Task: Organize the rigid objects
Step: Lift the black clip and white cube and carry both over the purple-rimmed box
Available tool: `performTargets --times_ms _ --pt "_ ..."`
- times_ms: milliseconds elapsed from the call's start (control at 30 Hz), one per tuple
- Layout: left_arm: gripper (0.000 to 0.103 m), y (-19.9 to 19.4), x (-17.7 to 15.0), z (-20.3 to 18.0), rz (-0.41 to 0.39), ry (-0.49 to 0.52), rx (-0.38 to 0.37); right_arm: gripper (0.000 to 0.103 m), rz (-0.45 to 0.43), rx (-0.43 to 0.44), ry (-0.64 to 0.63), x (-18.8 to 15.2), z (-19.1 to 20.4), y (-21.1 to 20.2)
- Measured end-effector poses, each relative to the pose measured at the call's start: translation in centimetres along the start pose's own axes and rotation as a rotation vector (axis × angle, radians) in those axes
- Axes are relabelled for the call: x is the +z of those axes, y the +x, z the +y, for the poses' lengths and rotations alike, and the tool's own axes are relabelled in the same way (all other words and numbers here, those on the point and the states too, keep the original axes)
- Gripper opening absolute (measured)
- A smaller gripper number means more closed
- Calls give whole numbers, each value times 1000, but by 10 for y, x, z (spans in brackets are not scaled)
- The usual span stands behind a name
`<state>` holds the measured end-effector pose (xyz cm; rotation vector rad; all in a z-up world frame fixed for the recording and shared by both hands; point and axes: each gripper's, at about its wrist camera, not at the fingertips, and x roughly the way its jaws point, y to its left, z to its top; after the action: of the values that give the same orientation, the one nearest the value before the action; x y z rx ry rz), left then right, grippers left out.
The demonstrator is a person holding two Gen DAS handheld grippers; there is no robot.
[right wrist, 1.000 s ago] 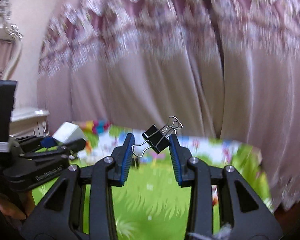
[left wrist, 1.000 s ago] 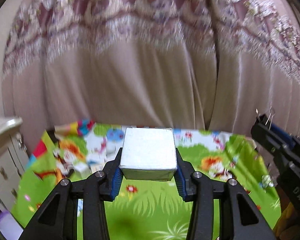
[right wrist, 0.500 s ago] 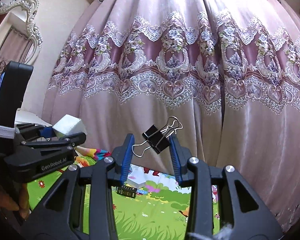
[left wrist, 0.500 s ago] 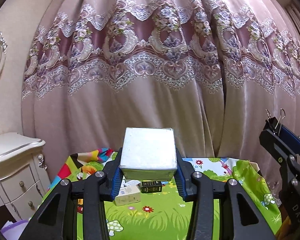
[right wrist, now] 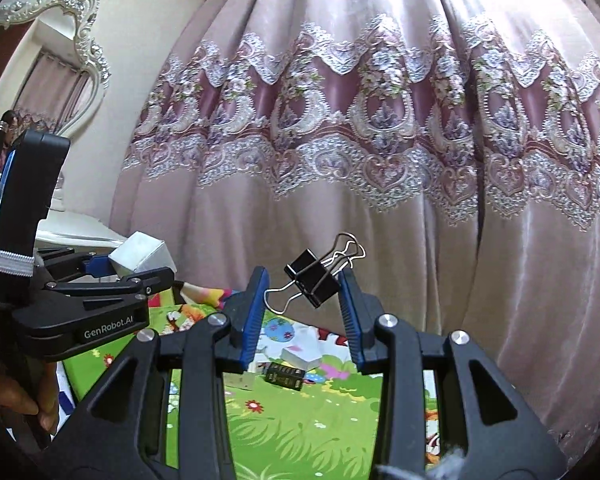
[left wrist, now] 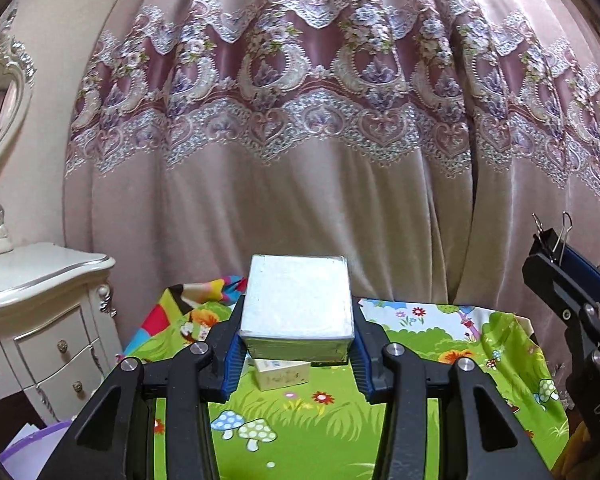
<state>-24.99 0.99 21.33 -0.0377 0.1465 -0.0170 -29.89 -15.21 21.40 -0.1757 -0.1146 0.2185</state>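
Note:
My left gripper (left wrist: 296, 320) is shut on a white square box (left wrist: 298, 300) and holds it in the air above the cartoon-print mat (left wrist: 340, 420). It also shows at the left of the right wrist view (right wrist: 140, 260). My right gripper (right wrist: 303, 284) is shut on a black binder clip (right wrist: 312, 278) with wire handles, held tilted between the blue pads. The clip also shows at the right edge of the left wrist view (left wrist: 548, 240). Both grippers are raised, side by side.
A small cream box (left wrist: 282, 374) lies on the mat under the white box. A dark small box (right wrist: 284, 376) and a pale box (right wrist: 300, 358) lie further back. A white dresser (left wrist: 40, 312) stands left. A pink curtain (left wrist: 300, 160) hangs behind.
Both grippers have risen and tilted up with their objects held. The mat has dropped lower in both views and more curtain shows. The grips have not changed.

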Motion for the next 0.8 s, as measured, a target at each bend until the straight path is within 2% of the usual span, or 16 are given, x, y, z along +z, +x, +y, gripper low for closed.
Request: performTargets --times_ms 300,633,800 --pt "45 -12 -9 35 12 -34 67 40 8 118 -27 1 32 3" --pt "45 -33 -30 92 50 -89 186 40 22 266 -66 -1 76 5" --pt "46 -39 -47 120 106 -121 242 40 62 385 -86 -3 103 11"
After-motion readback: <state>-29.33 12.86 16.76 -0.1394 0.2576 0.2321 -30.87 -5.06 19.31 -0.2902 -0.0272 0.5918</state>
